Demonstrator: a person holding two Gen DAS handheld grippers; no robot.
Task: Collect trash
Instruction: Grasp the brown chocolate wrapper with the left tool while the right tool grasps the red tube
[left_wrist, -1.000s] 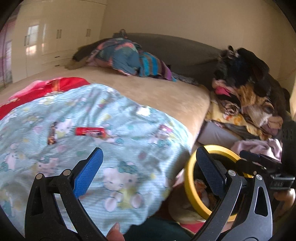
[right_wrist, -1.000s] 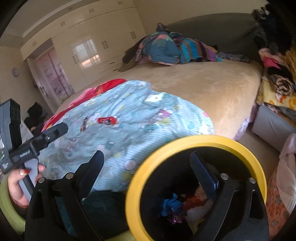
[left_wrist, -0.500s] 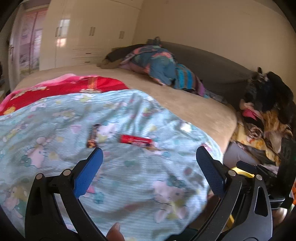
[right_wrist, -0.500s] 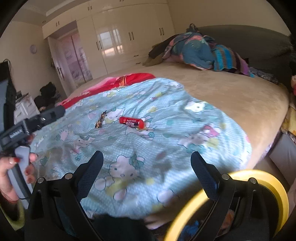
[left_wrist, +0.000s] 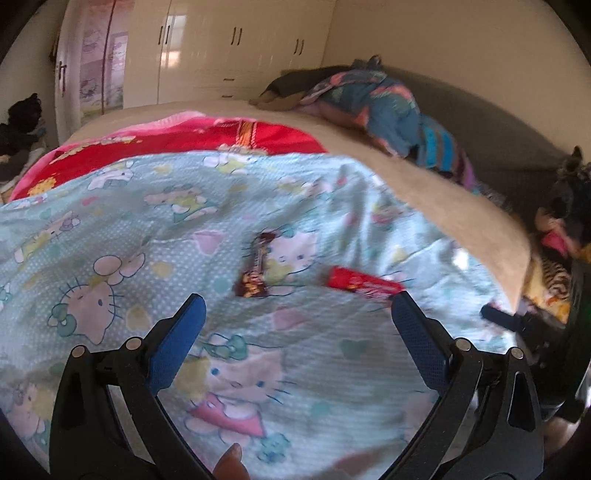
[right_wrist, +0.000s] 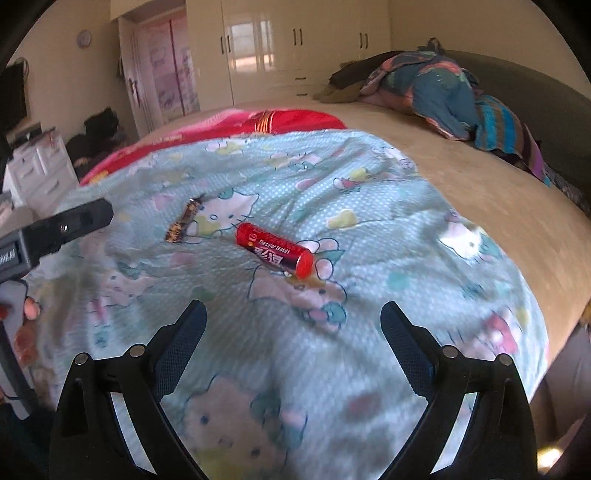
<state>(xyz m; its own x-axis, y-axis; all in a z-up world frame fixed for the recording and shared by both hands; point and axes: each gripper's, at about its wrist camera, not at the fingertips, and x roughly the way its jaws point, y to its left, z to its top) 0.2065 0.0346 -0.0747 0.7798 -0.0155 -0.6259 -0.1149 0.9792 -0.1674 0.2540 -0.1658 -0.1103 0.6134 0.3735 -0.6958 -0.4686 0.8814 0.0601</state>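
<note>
Right wrist view looks down over a blue cartoon-print blanket (right_wrist: 369, 221) spread on the bed, and that blanket is the landmark for everything. A red tube (right_wrist: 275, 250) lies near its middle, and a small dark candy wrapper (right_wrist: 183, 220) lies just beside the tube on its far left. The right claw (right_wrist: 292, 325) hangs above the blanket's near part, jaws spread wide and empty, with the tube ahead of it. The left claw (left_wrist: 295, 317) is spread wide and empty too, over the same stretch, with the wrapper (left_wrist: 255, 269) ahead between its fingers.

To my eye the step is reaching for these two bits of trash. The tube looks round and likely to roll on soft bedding, so coming down across its length and pinching its middle seems wise. The wrapper is flat; one finger may need to press into the blanket to get under it without catching cloth.
</note>
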